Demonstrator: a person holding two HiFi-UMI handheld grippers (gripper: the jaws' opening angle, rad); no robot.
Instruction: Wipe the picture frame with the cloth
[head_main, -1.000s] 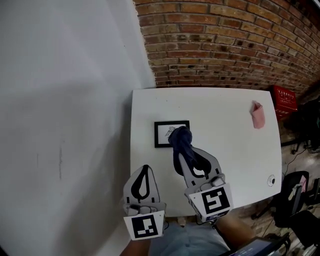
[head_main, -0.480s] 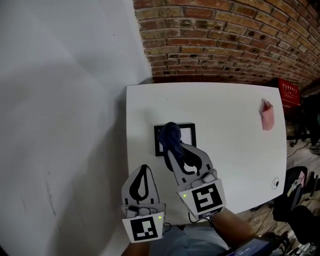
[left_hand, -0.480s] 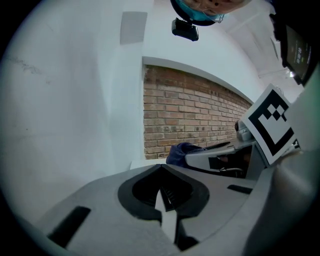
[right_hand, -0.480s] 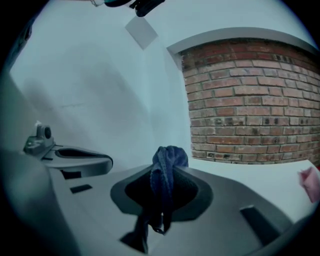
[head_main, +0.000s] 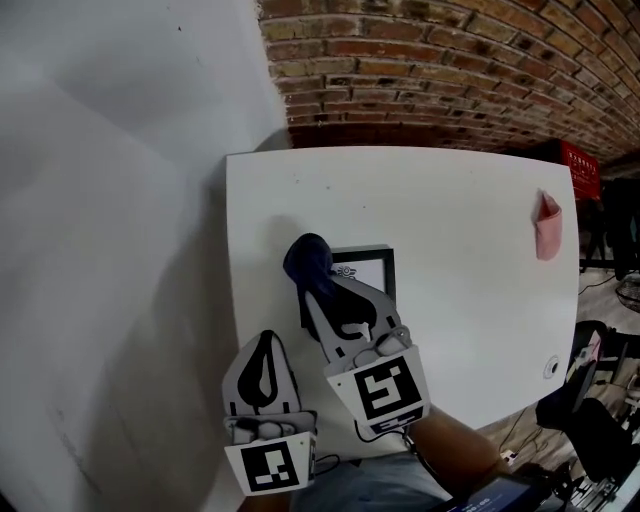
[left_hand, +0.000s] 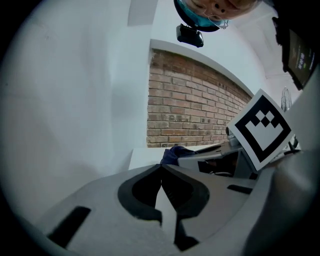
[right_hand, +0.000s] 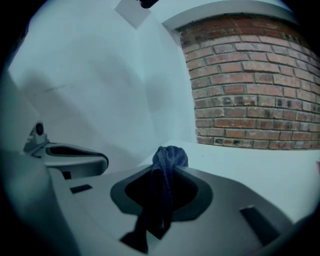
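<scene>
– Grey left claw (head_main: 266, 340) at the bottom left: what's in it?
– Nothing. Its jaws are pressed together, and it hangs over the near edge of the white bench (head_main: 450, 220).
– And the right claw (head_main: 315, 288)?
– Just beyond it, towards the frame's middle, clamped on the dark blue cloth (head_main: 307, 260). A bunched wad sticks out past the tips and the tail hangs back between the jaws.
– Where's the picture frame (head_main: 367, 268)?
– Flat on the bench, just right of those tips. The wad covers its upper left corner, and its left side is hidden under the cloth and claw.
– Farther off?
– A pink thing (head_main: 547, 225) near the bench's right edge, then the brick wall (head_main: 450, 70).
</scene>
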